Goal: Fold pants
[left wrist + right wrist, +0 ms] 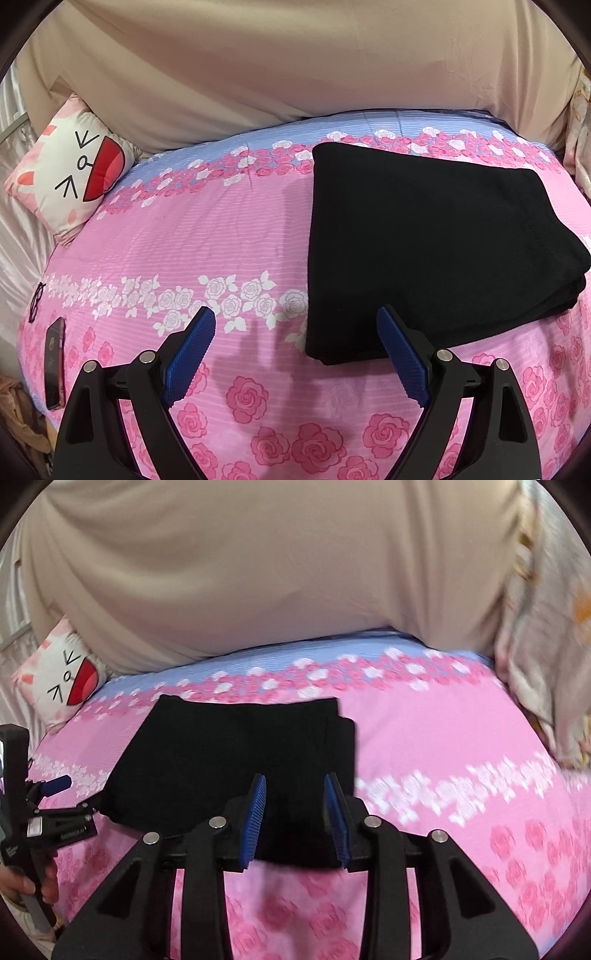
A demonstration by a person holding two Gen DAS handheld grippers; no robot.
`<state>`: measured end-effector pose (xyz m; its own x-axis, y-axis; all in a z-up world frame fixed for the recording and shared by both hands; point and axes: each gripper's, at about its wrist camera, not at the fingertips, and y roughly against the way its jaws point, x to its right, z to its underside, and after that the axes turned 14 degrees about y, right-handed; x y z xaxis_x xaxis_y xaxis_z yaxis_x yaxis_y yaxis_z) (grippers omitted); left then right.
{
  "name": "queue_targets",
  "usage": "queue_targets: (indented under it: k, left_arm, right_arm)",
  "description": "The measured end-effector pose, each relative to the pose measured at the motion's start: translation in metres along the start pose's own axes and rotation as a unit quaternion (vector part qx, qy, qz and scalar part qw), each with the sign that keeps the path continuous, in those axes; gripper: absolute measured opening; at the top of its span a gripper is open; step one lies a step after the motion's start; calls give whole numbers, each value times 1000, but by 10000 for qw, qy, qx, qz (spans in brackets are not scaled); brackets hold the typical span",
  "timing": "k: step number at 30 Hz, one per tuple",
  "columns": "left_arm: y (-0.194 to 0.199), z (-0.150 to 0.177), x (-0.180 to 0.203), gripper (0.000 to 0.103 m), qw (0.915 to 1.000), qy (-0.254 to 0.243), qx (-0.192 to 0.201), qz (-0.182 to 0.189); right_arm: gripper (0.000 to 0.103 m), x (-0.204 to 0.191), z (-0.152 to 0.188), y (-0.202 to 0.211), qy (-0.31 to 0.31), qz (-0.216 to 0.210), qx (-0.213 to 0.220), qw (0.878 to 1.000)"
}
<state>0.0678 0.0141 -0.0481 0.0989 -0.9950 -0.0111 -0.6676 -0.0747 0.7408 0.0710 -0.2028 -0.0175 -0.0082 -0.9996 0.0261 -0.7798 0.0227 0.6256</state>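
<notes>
The black pants (424,251) lie folded into a thick rectangle on the pink rose-print bed cover (207,236). My left gripper (295,317) is wide open and empty, just left of the pants' near left corner. In the right wrist view the pants (229,760) sit centre-left. My right gripper (295,786) is open with a narrower gap, hovering over the pants' near right part with nothing between its pads. The left gripper (55,786) shows at the left edge of that view, held in a hand.
A cat-face pillow (74,173) lies at the bed's far left. A phone (55,362) and glasses (37,299) lie near the left edge. A beige sheet (295,66) covers the back. Patterned bedding (546,664) is bunched at the right.
</notes>
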Motion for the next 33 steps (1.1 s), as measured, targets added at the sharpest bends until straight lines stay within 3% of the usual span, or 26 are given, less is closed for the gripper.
queue_targets:
  k: [4, 7, 9, 12, 15, 16, 18, 19, 20, 22, 25, 27, 29, 33]
  left_arm:
    - [3, 2, -2, 87, 10000, -21, 22, -10]
    - [10, -3, -12, 87, 9998, 52, 87, 184]
    - [12, -12, -21, 87, 9977, 276, 30, 621]
    - [9, -22, -26, 87, 9937, 591, -63, 949]
    - [0, -31, -22, 87, 9936, 684, -185, 885]
    - [-2, -32, -21, 87, 9937, 671, -199, 880]
    - [-5, -33, -17, 87, 9944, 595, -196, 855]
    - [-7, -33, -15, 87, 9948, 544, -209, 840]
    - [-9, -34, -15, 87, 9949, 511, -212, 846]
    - [-13, -36, -11, 87, 9952, 453, -220, 840]
    - [-20, -39, -6, 87, 9948, 416, -283, 884]
    - [-27, -39, 0, 87, 9945, 388, -334, 911]
    - [-35, -37, 6, 87, 9937, 349, -429, 972]
    - [-34, -31, 12, 87, 9918, 248, -555, 1126]
  right_arm:
    - [31, -4, 21, -66, 243, 123, -767, 9967]
    - [32, 1, 14, -52, 64, 16, -625, 9980]
    - [32, 10, 1, -31, -82, -95, -361, 9993]
    - [34, 20, -22, -24, -6, -28, -206, 9998]
    - [82, 38, -46, -65, -27, -303, -450, 9985]
    - [82, 44, -49, -79, -41, -301, -520, 9982]
    - [81, 53, -53, -109, -101, -310, -750, 9966]
    - [71, 57, -54, -127, -141, -389, -851, 9955]
    - [51, 57, -53, -139, -143, -530, -919, 9943]
    - [34, 52, -55, -156, -79, -693, -1042, 9921]
    - [24, 44, -68, -127, 191, -300, -595, 9976]
    - [25, 49, -66, -129, 216, -143, -625, 9977]
    - [30, 55, -50, -154, 185, -246, -1181, 9925]
    - [34, 57, -39, -88, -151, -223, -494, 9984]
